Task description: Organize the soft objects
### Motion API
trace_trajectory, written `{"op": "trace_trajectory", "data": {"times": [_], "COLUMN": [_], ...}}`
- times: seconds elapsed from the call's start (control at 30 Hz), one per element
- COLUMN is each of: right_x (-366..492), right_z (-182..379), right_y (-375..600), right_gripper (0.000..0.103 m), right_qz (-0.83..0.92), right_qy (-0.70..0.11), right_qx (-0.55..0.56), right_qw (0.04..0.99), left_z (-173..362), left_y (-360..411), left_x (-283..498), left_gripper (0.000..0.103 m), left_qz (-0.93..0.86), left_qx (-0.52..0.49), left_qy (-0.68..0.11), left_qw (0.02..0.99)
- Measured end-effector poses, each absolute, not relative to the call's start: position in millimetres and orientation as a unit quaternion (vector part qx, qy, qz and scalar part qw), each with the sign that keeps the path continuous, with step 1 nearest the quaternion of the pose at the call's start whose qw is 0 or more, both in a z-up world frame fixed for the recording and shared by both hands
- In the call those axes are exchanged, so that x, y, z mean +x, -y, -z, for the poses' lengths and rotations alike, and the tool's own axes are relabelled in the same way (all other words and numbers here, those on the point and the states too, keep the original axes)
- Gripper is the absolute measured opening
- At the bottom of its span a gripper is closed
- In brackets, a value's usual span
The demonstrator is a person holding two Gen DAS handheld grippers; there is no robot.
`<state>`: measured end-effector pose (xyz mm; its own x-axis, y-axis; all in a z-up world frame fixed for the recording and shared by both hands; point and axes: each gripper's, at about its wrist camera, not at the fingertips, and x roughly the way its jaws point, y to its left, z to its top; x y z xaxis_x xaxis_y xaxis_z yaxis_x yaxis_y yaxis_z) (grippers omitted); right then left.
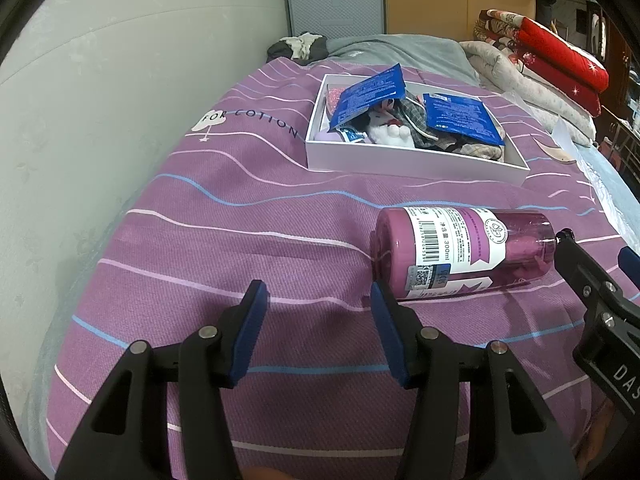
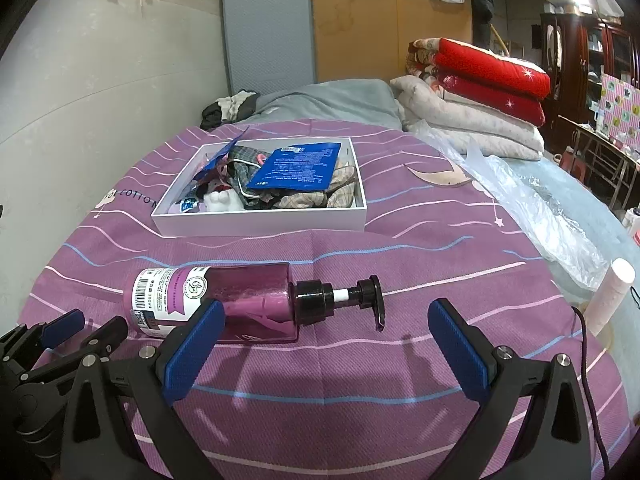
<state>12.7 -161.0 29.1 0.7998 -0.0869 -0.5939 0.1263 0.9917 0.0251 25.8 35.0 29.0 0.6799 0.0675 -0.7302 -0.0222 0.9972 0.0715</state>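
A white box (image 1: 400,160) (image 2: 256,222) on the purple striped bedspread holds soft things: blue pouches (image 1: 460,118) (image 2: 296,166), checked cloth (image 2: 316,196) and a white plush toy (image 1: 390,134) (image 2: 220,200). A purple pump bottle (image 1: 460,252) (image 2: 224,300) lies on its side in front of the box. My left gripper (image 1: 316,332) is open and empty, just left of the bottle's base. My right gripper (image 2: 324,352) is open and empty, just short of the bottle's pump end; it also shows at the right edge of the left wrist view (image 1: 592,280).
The wall (image 1: 100,120) runs along the bed's left side. Folded red and white quilts (image 2: 480,96) are stacked at the back right. A clear plastic sheet (image 2: 532,208) lies on the right. A pale tube (image 2: 608,300) stands at the right edge. Dark clothes (image 2: 228,108) lie by the headboard.
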Motion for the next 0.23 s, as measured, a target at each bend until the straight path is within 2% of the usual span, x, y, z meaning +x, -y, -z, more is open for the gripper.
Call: {"op": "trace_trajectory", "data": {"times": [0.23], "right_x": [8], "right_z": [-35], "right_y": [164], "right_gripper": [0.103], "right_qz": [0.048], "right_qy": [-0.312], "right_qx": [0.046], "right_qw": [0.948], "left_z": [-42], "left_y": [-38], "left_x": [20], "left_gripper": [0.055], "left_qz": [0.018], "left_qx": [0.005], "left_qy": [-0.383], "left_qw": [0.924]}}
